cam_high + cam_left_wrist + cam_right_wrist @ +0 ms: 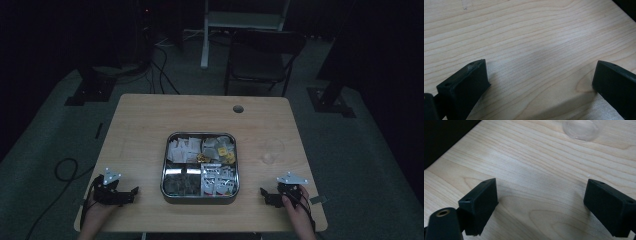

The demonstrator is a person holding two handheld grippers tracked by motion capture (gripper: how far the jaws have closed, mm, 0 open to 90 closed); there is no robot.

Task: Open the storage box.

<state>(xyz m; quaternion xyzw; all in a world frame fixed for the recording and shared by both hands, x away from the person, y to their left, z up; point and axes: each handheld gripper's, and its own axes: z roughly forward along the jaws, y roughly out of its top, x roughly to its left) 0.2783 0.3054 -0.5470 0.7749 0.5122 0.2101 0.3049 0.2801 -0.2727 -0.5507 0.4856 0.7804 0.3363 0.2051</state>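
My left fingers (131,192) wide apart, nothing inside, low over bench (140,125). My right fingers (265,194) wide apart too, near tray (200,196). Clear cup (272,149) just ahead.

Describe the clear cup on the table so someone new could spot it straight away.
Start at the wooden table and find the square metal tray of packets at its middle. Look right of the tray, ahead of the right gripper: the clear cup stands alone on bare wood. It is see-through and round, nearly blending into the tabletop, unlike the shiny tray.
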